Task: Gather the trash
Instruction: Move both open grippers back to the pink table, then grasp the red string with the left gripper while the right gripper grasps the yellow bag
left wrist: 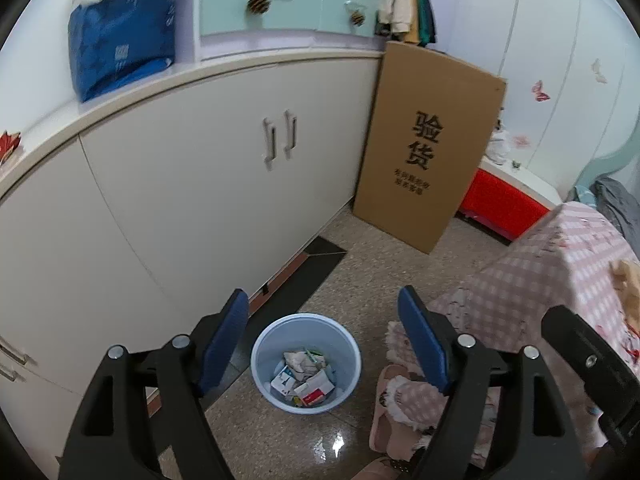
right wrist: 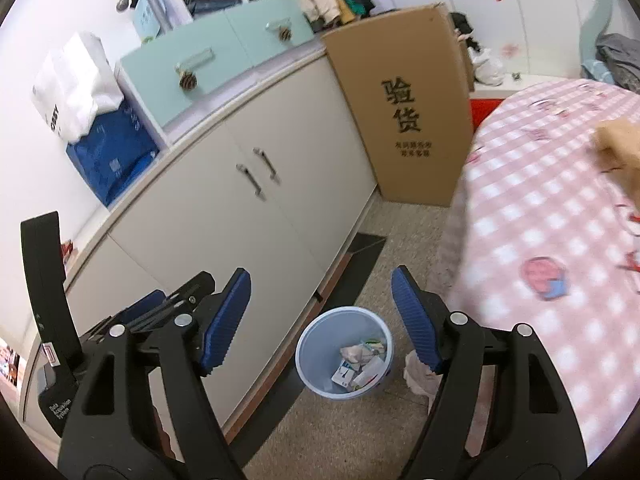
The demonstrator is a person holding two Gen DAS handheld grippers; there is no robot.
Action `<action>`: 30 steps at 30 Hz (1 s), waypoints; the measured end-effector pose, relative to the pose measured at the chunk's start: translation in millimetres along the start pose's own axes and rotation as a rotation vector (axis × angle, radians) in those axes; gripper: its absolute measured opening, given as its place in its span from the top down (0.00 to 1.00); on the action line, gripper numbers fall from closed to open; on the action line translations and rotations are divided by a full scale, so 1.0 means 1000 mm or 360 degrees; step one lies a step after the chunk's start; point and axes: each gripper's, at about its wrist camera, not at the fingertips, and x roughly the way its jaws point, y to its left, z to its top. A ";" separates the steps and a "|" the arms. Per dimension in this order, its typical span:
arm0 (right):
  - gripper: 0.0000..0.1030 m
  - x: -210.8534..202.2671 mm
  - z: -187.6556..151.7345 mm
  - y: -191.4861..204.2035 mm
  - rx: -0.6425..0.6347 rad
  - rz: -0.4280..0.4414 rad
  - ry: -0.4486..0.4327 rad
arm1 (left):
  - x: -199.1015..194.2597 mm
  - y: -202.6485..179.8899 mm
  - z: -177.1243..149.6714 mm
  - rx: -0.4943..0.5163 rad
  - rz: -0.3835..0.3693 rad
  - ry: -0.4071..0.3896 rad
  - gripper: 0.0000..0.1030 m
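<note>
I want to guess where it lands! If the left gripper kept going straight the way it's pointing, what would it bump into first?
Probably the blue trash bin: it sits between the left gripper's open fingers, nothing visibly in between. Depth is hard to judge.

The bin's (left wrist: 306, 364) scraps (left wrist: 304, 376) are too small to read, boxes and crumpled paper at best. The slippers (left wrist: 400, 404) sit half behind the left tool's (left wrist: 324, 344) finger. In the right wrist view the bedspread (right wrist: 560, 208) smears into blur, and the tan thing (right wrist: 620, 144) on it runs off the frame's edge, unidentifiable.
</note>
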 end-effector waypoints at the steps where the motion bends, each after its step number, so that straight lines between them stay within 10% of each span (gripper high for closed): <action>1: 0.29 -0.008 0.001 -0.003 0.0011 -0.0004 -0.0021 | -0.006 -0.005 -0.001 0.0013 -0.0016 -0.0010 0.26; 15: 0.27 -0.134 -0.007 -0.099 0.0247 -0.0231 -0.0321 | -0.069 -0.135 -0.025 0.0384 -0.0385 -0.0041 0.24; 30: 0.23 -0.200 -0.036 -0.218 0.0556 -0.0564 -0.0351 | -0.091 -0.308 -0.089 0.1134 -0.0569 -0.0046 0.24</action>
